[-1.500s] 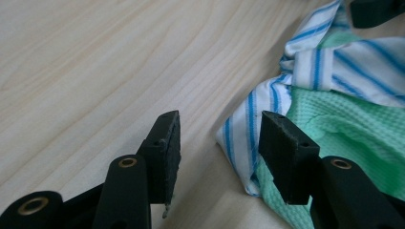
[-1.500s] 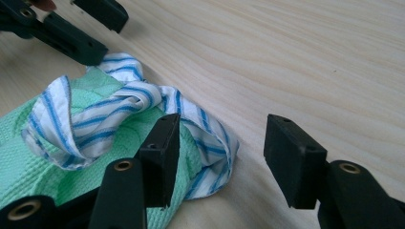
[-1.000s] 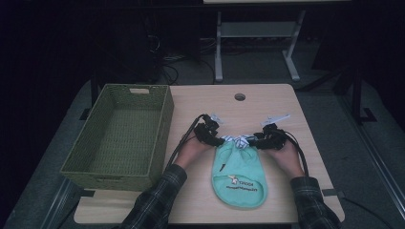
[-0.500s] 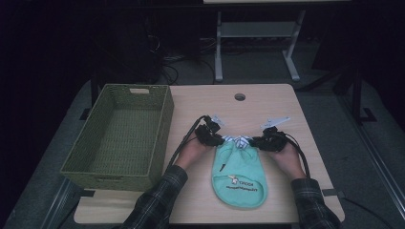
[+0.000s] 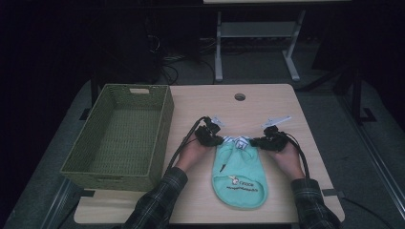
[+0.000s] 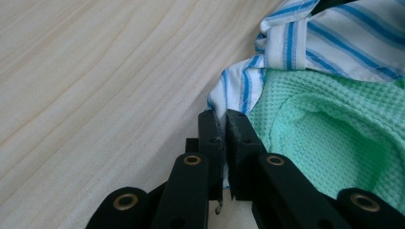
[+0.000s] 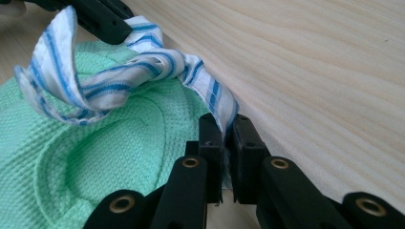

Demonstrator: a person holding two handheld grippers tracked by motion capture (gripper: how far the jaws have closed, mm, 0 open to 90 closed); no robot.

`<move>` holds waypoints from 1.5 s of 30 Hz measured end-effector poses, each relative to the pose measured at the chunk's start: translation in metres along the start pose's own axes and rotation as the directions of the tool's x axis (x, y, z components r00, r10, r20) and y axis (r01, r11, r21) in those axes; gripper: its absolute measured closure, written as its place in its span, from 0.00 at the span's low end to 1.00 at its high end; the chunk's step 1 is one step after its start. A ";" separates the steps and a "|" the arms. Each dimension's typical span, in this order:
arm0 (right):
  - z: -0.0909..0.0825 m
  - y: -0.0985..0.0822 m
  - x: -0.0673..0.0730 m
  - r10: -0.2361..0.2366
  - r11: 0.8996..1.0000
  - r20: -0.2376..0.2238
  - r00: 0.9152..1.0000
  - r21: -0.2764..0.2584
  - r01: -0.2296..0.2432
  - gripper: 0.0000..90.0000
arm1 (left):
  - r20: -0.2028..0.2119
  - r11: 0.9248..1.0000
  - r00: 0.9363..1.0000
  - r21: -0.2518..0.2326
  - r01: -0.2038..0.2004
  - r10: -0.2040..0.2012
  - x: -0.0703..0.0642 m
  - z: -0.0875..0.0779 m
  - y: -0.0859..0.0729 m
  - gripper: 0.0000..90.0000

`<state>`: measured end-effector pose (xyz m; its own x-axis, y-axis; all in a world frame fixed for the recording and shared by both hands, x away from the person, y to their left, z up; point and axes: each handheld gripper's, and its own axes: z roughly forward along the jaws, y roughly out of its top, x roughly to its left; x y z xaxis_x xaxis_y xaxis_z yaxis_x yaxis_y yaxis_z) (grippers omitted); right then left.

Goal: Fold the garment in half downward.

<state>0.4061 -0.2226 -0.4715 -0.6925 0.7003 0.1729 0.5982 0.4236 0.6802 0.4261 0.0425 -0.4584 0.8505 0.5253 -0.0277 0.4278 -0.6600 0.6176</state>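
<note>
Green bib on table, wicker basket beside

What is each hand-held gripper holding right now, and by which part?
Both hold the green bib by its striped neck straps: left hand-held gripper and right hand-held gripper each pinch one strap's edge.

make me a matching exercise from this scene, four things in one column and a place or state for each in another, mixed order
Things:
1. wicker basket
2. green bib
3. left gripper
4. round hole

Places or states:
A. shut on the bib's striped trim
B. at the table's far edge
C. flat between the two hands
D. empty, at the table's left

Pairs: 1-D, 2-C, 3-A, 4-B
</note>
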 end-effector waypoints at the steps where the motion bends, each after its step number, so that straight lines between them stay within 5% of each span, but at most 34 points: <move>1: 0.000 0.000 0.000 0.003 1.000 -0.002 1.000 0.001 -0.003 0.94 | -0.005 1.000 1.000 -0.001 -0.004 0.004 -0.001 -0.001 0.000 0.95; 17: -0.035 0.030 0.012 -0.032 0.997 -0.018 0.999 -0.076 0.031 0.94 | -0.030 0.993 1.000 -0.120 -0.008 0.004 -0.005 -0.053 0.014 0.95; 24: -0.053 0.037 0.021 -0.060 0.994 -0.024 0.998 -0.093 0.058 0.94 | -0.044 0.990 0.998 -0.130 -0.060 0.054 -0.011 -0.070 0.020 0.95; 29: -0.064 0.044 0.028 -0.116 0.986 0.004 0.993 -0.119 0.115 0.94 | -0.078 0.985 0.994 -0.153 -0.082 0.071 -0.014 -0.081 0.027 0.95; 41: -0.084 0.055 0.037 -0.159 0.966 0.064 0.985 -0.197 0.169 0.94 | -0.143 0.967 0.985 -0.219 -0.131 0.101 -0.021 -0.103 0.041 0.95; 45: -0.079 0.048 0.040 -0.163 0.962 0.087 0.983 -0.205 0.177 0.94 | -0.159 0.965 0.981 -0.220 -0.144 0.111 -0.027 -0.096 0.032 0.95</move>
<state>0.3757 -0.2198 -0.3753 -0.7430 0.6693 -0.0025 0.3702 0.4140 0.8316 0.3874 0.0586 -0.3624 0.8329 0.5279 0.1662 0.2226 -0.5945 0.7726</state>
